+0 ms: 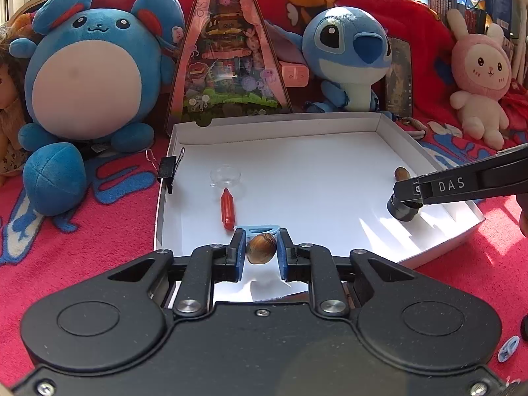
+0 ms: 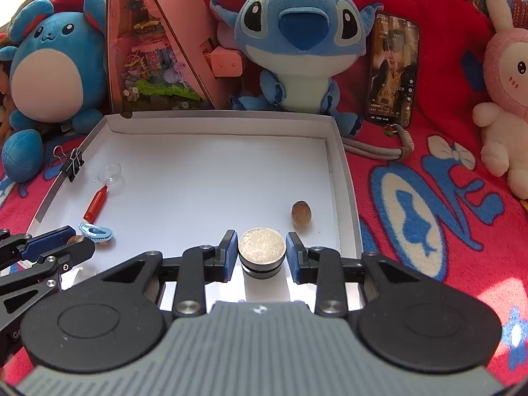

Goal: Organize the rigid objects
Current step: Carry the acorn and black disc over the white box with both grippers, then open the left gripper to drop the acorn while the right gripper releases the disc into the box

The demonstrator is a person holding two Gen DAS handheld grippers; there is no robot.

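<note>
Two claws are busy over the white box lid (image 1: 429,151), and each one has something small in it. The left claw (image 1: 261,253) is squeezed shut on a brown nut (image 1: 261,248), right above the near edge of the box. The right claw (image 2: 261,253) is closed around a round black cap with a shiny top (image 2: 262,245), low over the near right part of the box. I think both things are about to be put down, so what matters is what lies just past each claw. Just ahead of the left claw, almost touching its tips, is a little blue clip (image 1: 262,229), and a red crayon-shaped piece (image 1: 227,209) lies beyond it, pointing away toward a clear plastic cup (image 1: 225,175). So the nut has little free floor in front, and more bare floor off to its right. Ahead of the right claw and a bit to its right sits a second brown nut (image 2: 301,214), standing near the right wall. The right claw is the nearer one to that nut. A black binder clip (image 1: 166,173) is pinched on the left wall, well away from both claws. Soft toys sit behind the box on a red blanket (image 2: 445,132).
</note>
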